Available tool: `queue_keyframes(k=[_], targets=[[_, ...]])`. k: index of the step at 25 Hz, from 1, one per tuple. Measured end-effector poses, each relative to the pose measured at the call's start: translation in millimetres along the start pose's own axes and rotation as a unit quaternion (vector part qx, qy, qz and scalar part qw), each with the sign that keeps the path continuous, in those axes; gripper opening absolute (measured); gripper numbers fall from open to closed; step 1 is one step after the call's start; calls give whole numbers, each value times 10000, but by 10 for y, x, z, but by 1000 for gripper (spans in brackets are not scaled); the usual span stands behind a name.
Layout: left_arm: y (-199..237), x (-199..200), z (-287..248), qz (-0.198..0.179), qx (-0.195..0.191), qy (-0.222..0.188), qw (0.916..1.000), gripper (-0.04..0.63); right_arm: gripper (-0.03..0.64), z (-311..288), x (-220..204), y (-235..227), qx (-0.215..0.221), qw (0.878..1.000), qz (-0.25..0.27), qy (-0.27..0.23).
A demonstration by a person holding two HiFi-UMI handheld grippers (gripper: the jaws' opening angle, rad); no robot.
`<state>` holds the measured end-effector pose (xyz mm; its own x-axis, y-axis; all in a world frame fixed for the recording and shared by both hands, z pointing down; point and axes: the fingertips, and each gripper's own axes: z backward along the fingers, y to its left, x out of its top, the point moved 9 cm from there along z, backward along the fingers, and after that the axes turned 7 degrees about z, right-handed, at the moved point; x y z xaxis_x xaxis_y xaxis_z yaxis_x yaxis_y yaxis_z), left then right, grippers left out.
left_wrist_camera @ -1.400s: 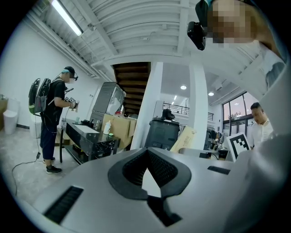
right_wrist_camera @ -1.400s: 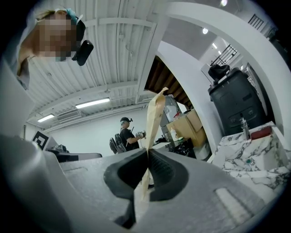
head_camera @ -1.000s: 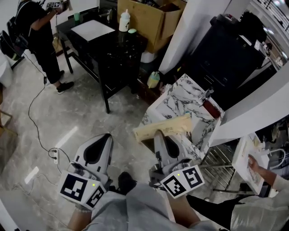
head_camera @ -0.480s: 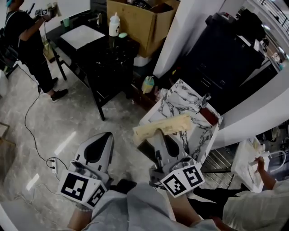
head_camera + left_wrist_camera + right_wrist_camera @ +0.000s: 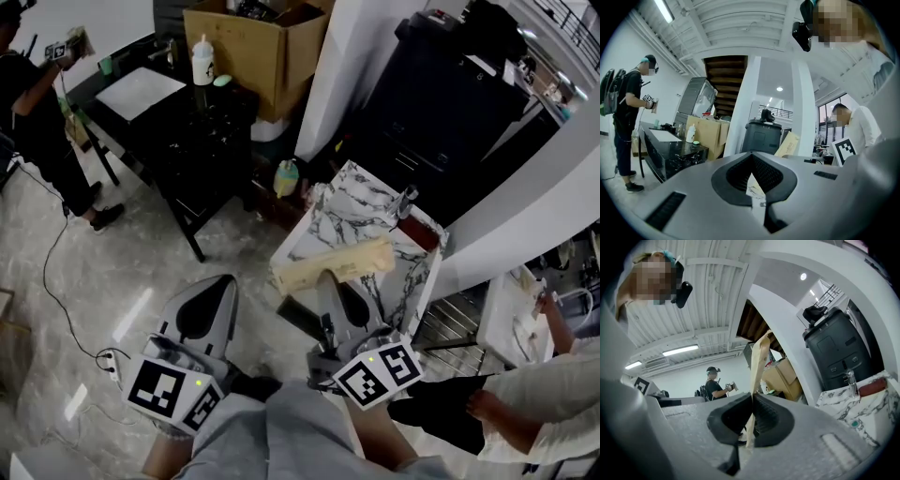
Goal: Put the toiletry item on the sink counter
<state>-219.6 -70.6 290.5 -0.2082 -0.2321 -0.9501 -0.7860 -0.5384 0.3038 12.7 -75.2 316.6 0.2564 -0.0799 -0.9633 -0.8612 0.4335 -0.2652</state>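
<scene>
A flat tan packet (image 5: 335, 264), the toiletry item, lies crosswise in my right gripper (image 5: 330, 277), which is shut on it. In the head view the packet hangs over the near left edge of the white marble sink counter (image 5: 352, 202), which has a chrome faucet (image 5: 406, 200) at its far side. The right gripper view shows the packet (image 5: 759, 359) edge-on, rising from the closed right gripper (image 5: 752, 401), with the counter (image 5: 855, 404) low to the right. My left gripper (image 5: 216, 289) is shut with nothing in it, left of the counter over the floor; its pads meet at the left gripper (image 5: 751, 161).
A black table (image 5: 178, 127) with a white bottle (image 5: 202, 59) stands at the upper left, a cardboard box (image 5: 253, 42) behind it. A person (image 5: 37, 103) stands far left, another (image 5: 548, 375) at the right. A white pillar (image 5: 342, 66), dark cabinet (image 5: 450, 84) and wire rack (image 5: 452, 323) border the counter.
The view has swung toward the sink counter: the table, box and counter have slid left and down, so the counter now lies under the packet. Both grippers keep their hold and place.
</scene>
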Motion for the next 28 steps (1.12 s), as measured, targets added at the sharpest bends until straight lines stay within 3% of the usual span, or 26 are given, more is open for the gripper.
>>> queue_keyframes(k=[3, 17, 28], targets=[[-63, 4, -87, -5, -171, 41, 9998, 5, 2, 59, 15, -90, -179, 9996, -204, -64], [-226, -10, -705, 9, -1007, 335, 9944, 5, 2, 321, 61, -513, -1215, 9921, -264, -187], [-144, 26, -1370, -10, -1504, 597, 9868, 5, 2, 108, 14, -889, -1701, 9827, -674, -300]])
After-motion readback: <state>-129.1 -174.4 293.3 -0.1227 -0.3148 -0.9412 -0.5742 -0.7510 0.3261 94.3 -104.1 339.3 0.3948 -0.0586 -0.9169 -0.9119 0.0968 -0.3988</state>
